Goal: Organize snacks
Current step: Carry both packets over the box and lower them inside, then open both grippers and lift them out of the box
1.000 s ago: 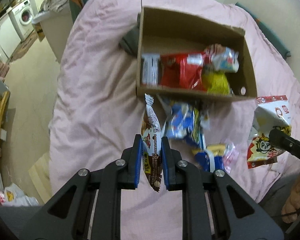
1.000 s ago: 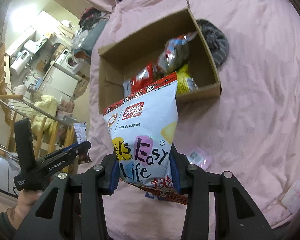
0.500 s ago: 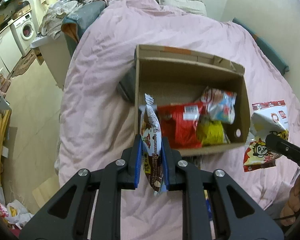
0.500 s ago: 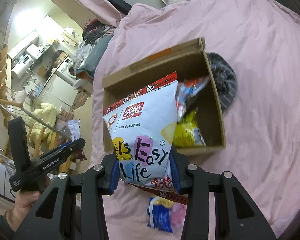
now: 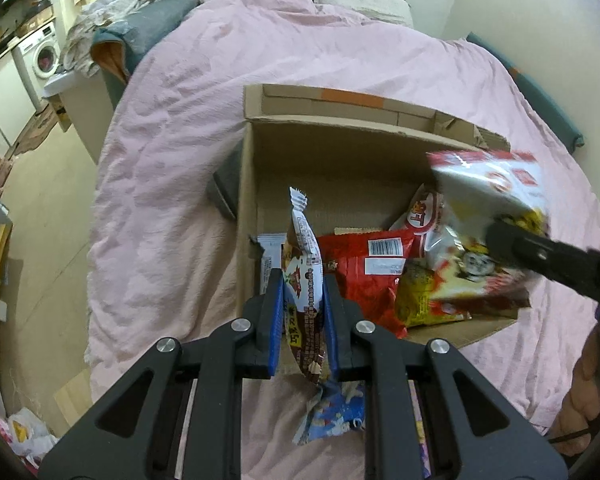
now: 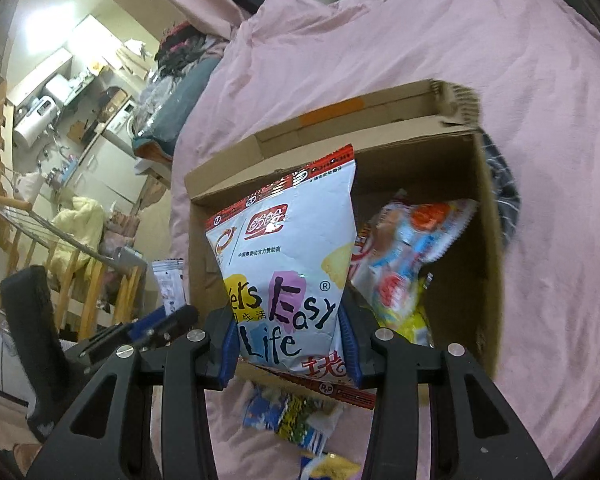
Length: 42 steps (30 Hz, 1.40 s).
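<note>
My left gripper [image 5: 302,320] is shut on a slim brown-and-white snack packet [image 5: 303,288], held upright over the near left corner of the open cardboard box [image 5: 340,140]. My right gripper [image 6: 290,344] is shut on a large white chips bag [image 6: 288,280] with a red top edge, hanging over the box's near edge [image 6: 220,196]. That bag [image 5: 488,184] and the right gripper [image 5: 548,256] also show at the right of the left wrist view. In the box lie a red bag [image 5: 364,268], a yellow bag [image 5: 424,300] and a white-red-blue bag [image 6: 412,248].
The box rests on a pink bedspread [image 5: 180,160]. A blue snack pack [image 5: 332,416] lies on the bed before the box, seen too as blue and yellow packs [image 6: 292,412]. A grey cloth [image 6: 504,192] sits by the box's side. Floor and a washing machine [image 5: 40,52] lie left.
Both grippers have carried their packets forward from over the bed to over the box. The chips bag has swung in from the right above the box's contents.
</note>
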{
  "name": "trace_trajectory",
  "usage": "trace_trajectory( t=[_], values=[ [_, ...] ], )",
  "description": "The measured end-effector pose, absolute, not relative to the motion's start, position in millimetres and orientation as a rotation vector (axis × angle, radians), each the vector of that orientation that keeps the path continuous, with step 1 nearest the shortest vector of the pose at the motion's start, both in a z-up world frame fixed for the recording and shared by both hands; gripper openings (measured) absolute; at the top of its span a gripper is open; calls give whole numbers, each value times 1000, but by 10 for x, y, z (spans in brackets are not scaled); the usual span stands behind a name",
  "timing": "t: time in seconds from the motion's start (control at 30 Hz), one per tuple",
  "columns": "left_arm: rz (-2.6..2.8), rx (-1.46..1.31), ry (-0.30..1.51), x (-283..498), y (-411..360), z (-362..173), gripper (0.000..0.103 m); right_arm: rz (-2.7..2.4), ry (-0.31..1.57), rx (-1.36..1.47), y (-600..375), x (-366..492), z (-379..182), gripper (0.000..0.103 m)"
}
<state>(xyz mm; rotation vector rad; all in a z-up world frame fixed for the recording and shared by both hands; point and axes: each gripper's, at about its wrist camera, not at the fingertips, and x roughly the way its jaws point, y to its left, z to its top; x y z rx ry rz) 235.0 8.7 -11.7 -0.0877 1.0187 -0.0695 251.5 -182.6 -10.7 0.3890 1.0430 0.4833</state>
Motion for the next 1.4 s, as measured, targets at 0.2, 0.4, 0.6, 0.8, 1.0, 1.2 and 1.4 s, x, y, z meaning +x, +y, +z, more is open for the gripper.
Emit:
trace_trajectory(
  t=[0.2, 0.4, 0.6, 0.8, 1.0, 1.2, 1.4],
  values=[
    [-72, -61, 1026, 2452, 84, -265, 15, 501, 1119, 417, -1629, 2825, -387, 44],
    [-81, -75, 1037, 2507, 115, -371, 15, 499, 1144, 414, -1565, 2866, -574, 45],
    [-98, -108, 1032, 2529, 101, -347, 16, 525, 1164, 425, -1505, 2970, -626, 46],
    [-98, -102, 1021, 2525, 61, -337, 16, 556, 1148, 414, -1495, 2941, -555, 55],
    [-108, -85, 1007, 2489, -7, -299, 17, 511, 1071, 401, -1588, 2869, -428, 87],
    [-98, -73, 984, 2420, -21, -252, 57, 494, 1053, 383, -1678, 2835, -369, 93],
    [-99, -91, 978, 2405, -7, -215, 74, 466, 1048, 377, -1762, 2783, -316, 94]
  ],
)
